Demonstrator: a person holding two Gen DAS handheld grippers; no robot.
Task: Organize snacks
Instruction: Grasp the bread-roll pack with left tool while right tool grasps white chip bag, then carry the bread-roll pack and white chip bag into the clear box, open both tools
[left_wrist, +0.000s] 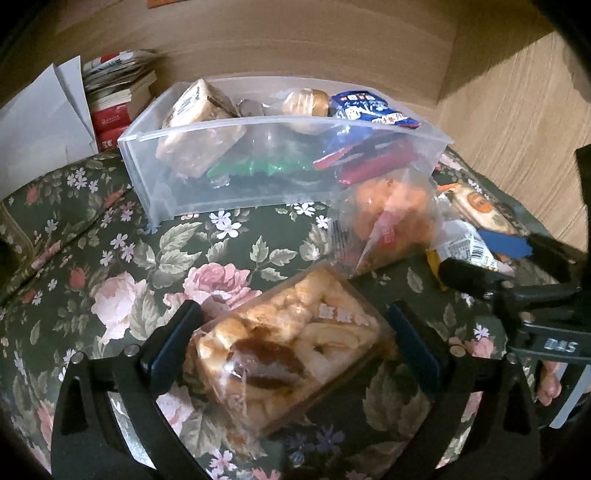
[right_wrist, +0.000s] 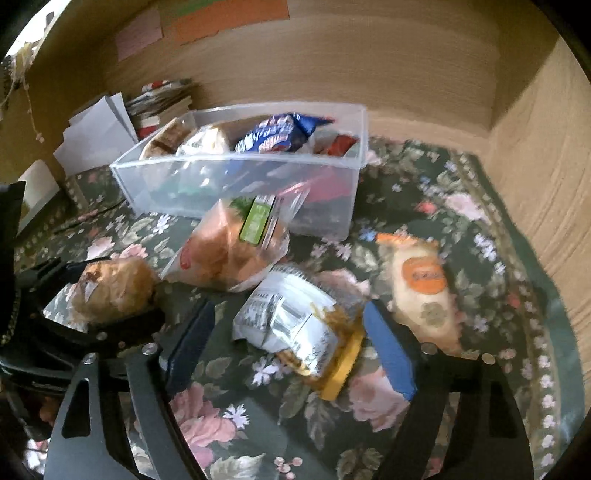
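Print on the orange-labelled packet (right_wrist: 424, 295) blurs beyond reading; the clear bin (left_wrist: 236, 177) wall clouds the lower snacks; book stack (left_wrist: 114, 99) spines illegible.

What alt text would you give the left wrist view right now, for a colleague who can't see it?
The left gripper straddles a clear-wrapped pastry pack on a floral cloth, jaws either side, contact unclear. Behind sits a clear plastic bin holding snacks, with a bag of orange snacks beside it and the right gripper at the right edge.

You face wood-grain walls (left_wrist: 314, 44) meeting at 1 o'clock; a dark floral cloth (left_wrist: 110, 258) covers the bench, books (left_wrist: 118, 99) stacked at 10 o'clock.
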